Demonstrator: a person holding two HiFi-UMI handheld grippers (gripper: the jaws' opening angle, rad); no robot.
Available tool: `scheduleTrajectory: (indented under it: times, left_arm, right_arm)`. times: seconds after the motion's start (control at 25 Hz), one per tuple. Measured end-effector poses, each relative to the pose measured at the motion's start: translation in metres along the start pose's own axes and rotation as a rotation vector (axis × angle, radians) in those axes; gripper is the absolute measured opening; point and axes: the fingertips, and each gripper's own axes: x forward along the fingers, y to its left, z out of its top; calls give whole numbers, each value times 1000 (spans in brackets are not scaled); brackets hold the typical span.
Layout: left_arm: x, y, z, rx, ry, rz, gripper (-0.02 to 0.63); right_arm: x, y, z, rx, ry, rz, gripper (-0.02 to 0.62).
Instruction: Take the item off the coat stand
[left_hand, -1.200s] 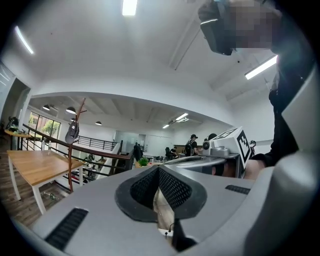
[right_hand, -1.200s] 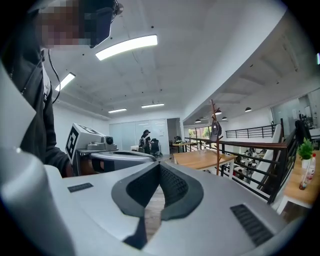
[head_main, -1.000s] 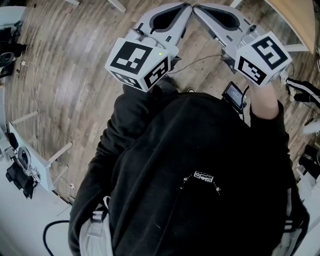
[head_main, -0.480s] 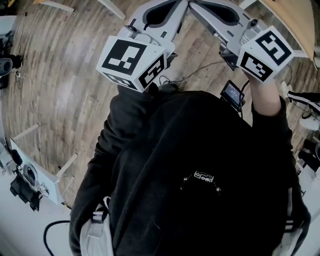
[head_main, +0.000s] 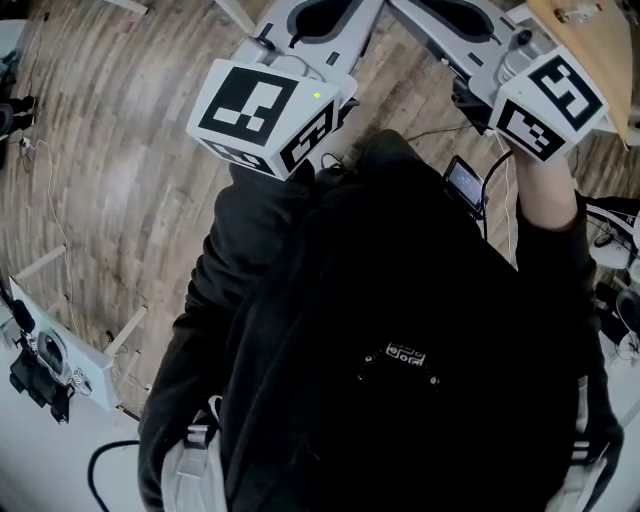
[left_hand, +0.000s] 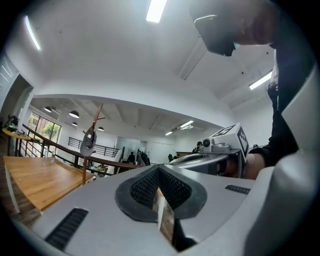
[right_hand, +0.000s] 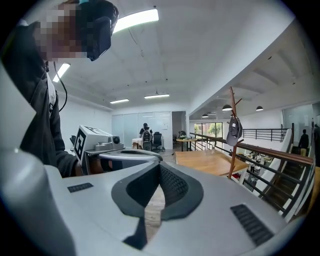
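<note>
Both claws pressed together, nothing between them.
Versus earlier: left gripper (left_hand: 158, 169) and right gripper (right_hand: 160, 166) sit higher in head view; cap (right_hand: 234, 129) hangs on coat stand (right_hand: 231, 155), well apart.

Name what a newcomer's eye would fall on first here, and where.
The black-and-white marker cubes on the left gripper and right gripper stand out, side by side before the person's dark jacket. Farther off, a grey cap hangs on a wooden coat stand beside a wooden table.

Cap (right_hand: 234, 131) hangs on coat stand (right_hand: 230, 155); stand just right of tabletop (right_hand: 207, 162), railing (right_hand: 272, 154) behind. Left hand-held gripper (left_hand: 159, 169) beside right hand-held gripper (right_hand: 160, 166), well apart from stand.
</note>
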Motion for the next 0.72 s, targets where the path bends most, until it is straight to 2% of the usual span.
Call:
scheduleTrajectory:
  times: [0.32, 0.56, 0.72]
  left_arm:
    - [2, 27, -3, -1, 5, 44, 5]
    - [24, 75, -2, 0, 25, 89, 5]
    - [43, 104, -3, 0, 23, 103, 5]
  right_arm:
    - [24, -12, 0, -1, -10, 93, 17]
    - [62, -49, 5, 23, -25, 145, 17]
    - [82, -77, 8, 26, -38, 148, 17]
